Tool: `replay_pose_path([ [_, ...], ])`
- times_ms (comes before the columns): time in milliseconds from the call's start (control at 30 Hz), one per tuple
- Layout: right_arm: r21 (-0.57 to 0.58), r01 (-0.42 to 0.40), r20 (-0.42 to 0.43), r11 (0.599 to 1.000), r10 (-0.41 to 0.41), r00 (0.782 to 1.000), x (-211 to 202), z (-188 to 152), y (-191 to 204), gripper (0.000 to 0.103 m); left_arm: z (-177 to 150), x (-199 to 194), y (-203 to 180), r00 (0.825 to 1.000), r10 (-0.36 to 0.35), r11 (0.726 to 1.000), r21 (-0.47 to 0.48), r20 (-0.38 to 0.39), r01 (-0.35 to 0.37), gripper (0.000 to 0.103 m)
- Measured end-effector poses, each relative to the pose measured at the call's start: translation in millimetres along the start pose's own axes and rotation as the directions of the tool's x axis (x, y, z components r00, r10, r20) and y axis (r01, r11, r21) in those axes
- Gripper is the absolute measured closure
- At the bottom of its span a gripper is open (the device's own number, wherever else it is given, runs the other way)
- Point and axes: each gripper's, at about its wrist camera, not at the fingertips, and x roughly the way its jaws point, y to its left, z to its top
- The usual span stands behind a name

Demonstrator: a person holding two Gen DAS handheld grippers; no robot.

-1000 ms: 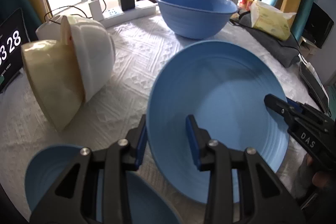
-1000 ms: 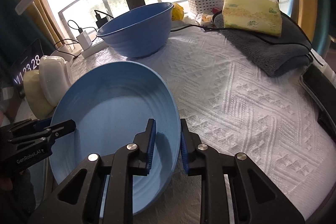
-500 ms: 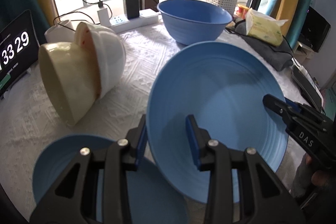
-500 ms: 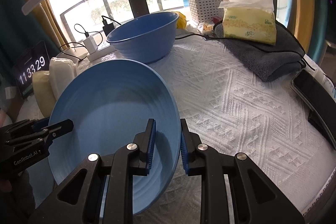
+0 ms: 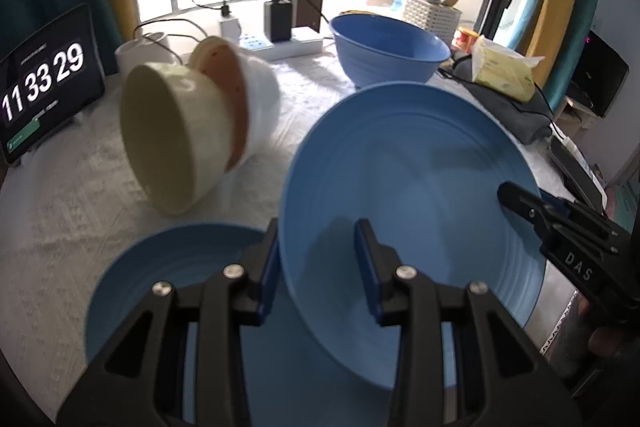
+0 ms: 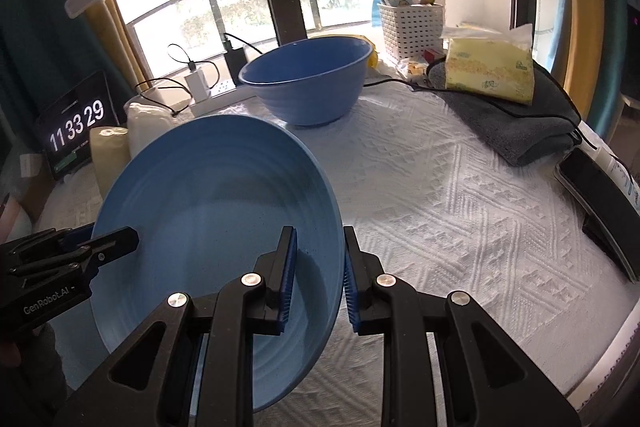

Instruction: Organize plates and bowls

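A blue plate [image 5: 416,195] is held tilted above the table between both grippers. My left gripper [image 5: 318,263] is shut on its left rim, and my right gripper [image 6: 318,265] is shut on its right rim [image 6: 224,219]. A second blue plate [image 5: 168,291] lies flat on the table below my left gripper. A cream bowl [image 5: 172,135] and a white bowl [image 5: 256,95] lie nested on their sides at the left. A large blue bowl [image 5: 388,51] stands upright at the back.
A clock display [image 5: 44,79] stands at the far left. A power strip with chargers [image 5: 280,39] lies by the window. A grey towel [image 6: 508,123] with a tissue pack [image 6: 488,71], a white basket [image 6: 412,27] and a dark phone [image 6: 600,195] are at the right.
Both grippers have lifted the blue plate higher above the table, and the views have pulled back. More of the second plate below shows in the left wrist view.
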Motion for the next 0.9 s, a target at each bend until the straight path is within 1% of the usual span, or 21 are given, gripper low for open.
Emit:
replay_pose_path([
  [433,-0.074,-0.034,-0.007,0.997,0.034,0.999,-6,-6,45,0.079,-24,-25,39,1.0,0.021,0.997,-0.078,0.016,-0.019,0.066],
  [900,-0.133,-0.065,-0.015,0.989,0.063,0.998,-14,-16,89,0.079,-47,-44,75,0.999,0.042,0.99,-0.134,0.027,-0.038,0.066],
])
